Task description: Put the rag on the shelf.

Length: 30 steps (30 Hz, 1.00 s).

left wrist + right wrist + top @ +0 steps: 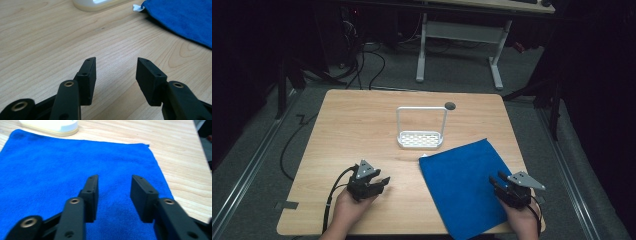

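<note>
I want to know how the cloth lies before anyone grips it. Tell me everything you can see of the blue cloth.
The blue cloth is one plain, bright blue sheet with a soft, fuzzy weave, spread flat and unfolded on the right part of the wooden table, turned at an angle. Its near edge reaches the table's front edge. A small white tag sticks out at its far left corner, near the white rack. The right gripper is above it, fingers apart, holding nothing.

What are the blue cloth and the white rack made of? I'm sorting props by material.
The blue cloth looks like microfibre: a matte, fuzzy nap with a stitched edge. The white rack looks like smooth moulded plastic or coated metal; it is hard to tell which.
</note>
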Tool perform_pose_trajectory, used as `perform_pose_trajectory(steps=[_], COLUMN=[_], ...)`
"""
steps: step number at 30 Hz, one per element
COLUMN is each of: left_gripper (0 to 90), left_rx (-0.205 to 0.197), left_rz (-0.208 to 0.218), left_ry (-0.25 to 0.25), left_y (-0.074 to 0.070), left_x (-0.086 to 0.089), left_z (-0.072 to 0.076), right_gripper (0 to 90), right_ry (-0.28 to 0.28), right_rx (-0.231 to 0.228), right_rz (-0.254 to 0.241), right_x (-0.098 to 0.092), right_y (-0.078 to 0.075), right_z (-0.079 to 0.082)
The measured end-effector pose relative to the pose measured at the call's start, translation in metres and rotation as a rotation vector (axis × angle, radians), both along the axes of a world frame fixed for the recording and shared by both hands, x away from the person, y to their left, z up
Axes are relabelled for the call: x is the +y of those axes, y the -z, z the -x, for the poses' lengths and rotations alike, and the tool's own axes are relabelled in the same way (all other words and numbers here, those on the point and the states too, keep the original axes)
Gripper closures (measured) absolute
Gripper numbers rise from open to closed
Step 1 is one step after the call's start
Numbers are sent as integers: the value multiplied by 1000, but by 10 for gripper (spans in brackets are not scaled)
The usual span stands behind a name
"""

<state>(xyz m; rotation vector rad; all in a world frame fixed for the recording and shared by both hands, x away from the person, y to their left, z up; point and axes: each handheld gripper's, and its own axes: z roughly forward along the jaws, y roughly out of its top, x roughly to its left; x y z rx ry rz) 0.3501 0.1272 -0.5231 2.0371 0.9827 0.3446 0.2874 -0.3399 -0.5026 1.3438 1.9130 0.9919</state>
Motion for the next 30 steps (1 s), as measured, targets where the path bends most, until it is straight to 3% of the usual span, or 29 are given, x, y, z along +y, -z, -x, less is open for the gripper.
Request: perform_pose_trajectory(steps=[5, 8, 12, 21, 27, 29, 30], left_gripper=[476, 476, 483, 513, 519, 534, 572], left_rx=[-27, -27, -39, -42, -25, -28, -27], left_rz=[-28, -12, -7, 48, 47, 20, 15], left_ry=[-4, -4, 15, 63, 148, 177, 218], left_y=[2, 2, 2, -2, -4, -4, -4], left_x=[-4, -6, -10, -24, -55, -70, -87], left_z=[-1, 0, 3, 8, 16, 20, 24], right_gripper=[618, 568, 564, 601, 599, 601, 608], right_ry=[-15, -31, -45, -72, -67, -66, -60], right_rx=[-4, 2, 12, -40, -35, -39, -39], right_rz=[17, -4, 4, 9, -3, -3, -12], right_x=[-2, -6, -8, -6, -7, -8, -8], right_y=[-1, -2, 1, 2, 1, 1, 1], right_z=[1, 1, 0, 1, 1, 0, 1])
